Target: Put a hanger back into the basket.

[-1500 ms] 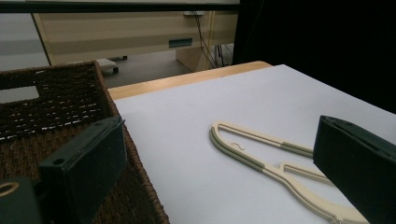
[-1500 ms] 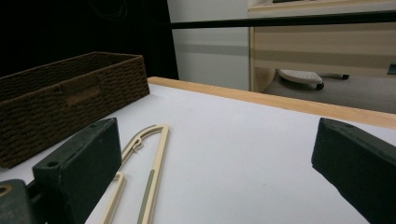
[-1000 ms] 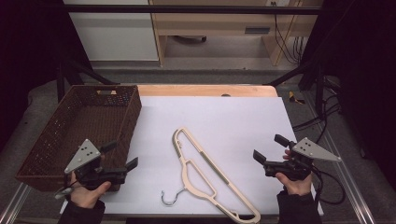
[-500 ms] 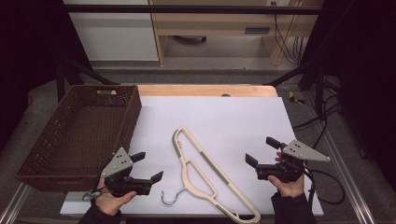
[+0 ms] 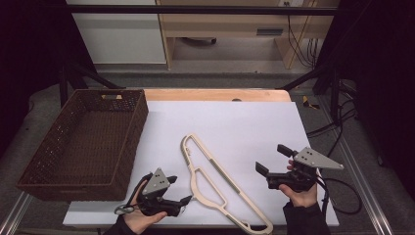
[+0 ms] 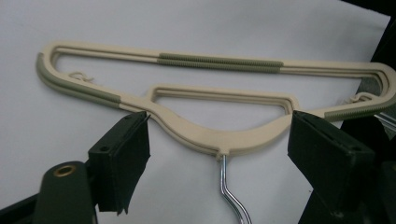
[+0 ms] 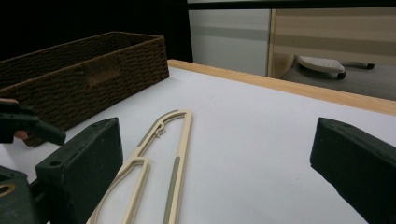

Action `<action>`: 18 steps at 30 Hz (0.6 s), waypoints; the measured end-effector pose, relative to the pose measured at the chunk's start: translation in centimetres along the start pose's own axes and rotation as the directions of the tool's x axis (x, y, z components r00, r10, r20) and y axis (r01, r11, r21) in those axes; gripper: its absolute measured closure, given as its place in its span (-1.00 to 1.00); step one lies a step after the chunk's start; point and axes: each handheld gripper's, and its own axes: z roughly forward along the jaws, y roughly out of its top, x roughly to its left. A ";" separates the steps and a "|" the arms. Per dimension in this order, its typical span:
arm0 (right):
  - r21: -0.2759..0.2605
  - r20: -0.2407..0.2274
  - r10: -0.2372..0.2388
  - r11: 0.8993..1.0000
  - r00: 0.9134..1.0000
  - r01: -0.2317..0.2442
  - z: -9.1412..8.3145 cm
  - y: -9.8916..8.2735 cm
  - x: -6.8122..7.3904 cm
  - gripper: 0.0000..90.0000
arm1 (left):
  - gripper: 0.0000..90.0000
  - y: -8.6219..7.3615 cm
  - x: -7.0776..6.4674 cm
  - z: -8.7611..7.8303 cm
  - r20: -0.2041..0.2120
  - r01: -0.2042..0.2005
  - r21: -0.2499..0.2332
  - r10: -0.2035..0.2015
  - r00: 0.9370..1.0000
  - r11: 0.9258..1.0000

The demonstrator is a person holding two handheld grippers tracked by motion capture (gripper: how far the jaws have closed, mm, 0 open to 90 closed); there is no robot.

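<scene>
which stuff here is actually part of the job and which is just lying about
In the job:
- cream hanger, flat on the white table
- left gripper, jaws open on either side of the hanger's neck, just been closing
- right gripper, open, off to the side

Lying about:
- brown wicker basket
- cables beside the table

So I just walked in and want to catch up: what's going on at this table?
A person holds tongs in each hand at a white table. The left tongs have come down to the cream hanger lying flat; their jaws have just been closing, with the hanger's neck and metal hook between them but not yet pinched. The right tongs hover open on the hanger's other side, holding nothing. A brown woven basket sits at the left.
</scene>
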 end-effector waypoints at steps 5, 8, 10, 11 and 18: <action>0.007 0.000 -0.002 1.000 1.000 0.002 0.1 -0.1 0.1 -0.94 | -0.29 -0.6 -0.1 1.6 0.002 0.007 0.050 -0.007 1.000 0.999; 0.012 -0.004 -0.004 1.000 1.000 0.004 0.2 -0.2 0.1 -0.94 | -0.13 -1.1 0.0 2.6 -0.011 0.018 0.081 -0.017 1.000 0.997; 0.014 -0.003 -0.003 1.000 1.000 0.003 0.3 -0.2 0.1 -0.94 | 0.00 -1.5 0.0 3.0 -0.008 0.021 0.102 -0.020 1.000 0.995; 0.014 -0.003 -0.003 1.000 1.000 0.003 0.3 -0.2 0.1 -0.94 | 0.03 -1.5 0.0 3.0 -0.008 0.021 0.102 -0.020 1.000 0.995; 0.023 -0.013 -0.005 1.000 1.000 0.005 0.6 -0.3 0.4 -0.93 | 0.39 -2.2 -0.1 3.8 -0.009 0.025 0.146 -0.024 1.000 0.989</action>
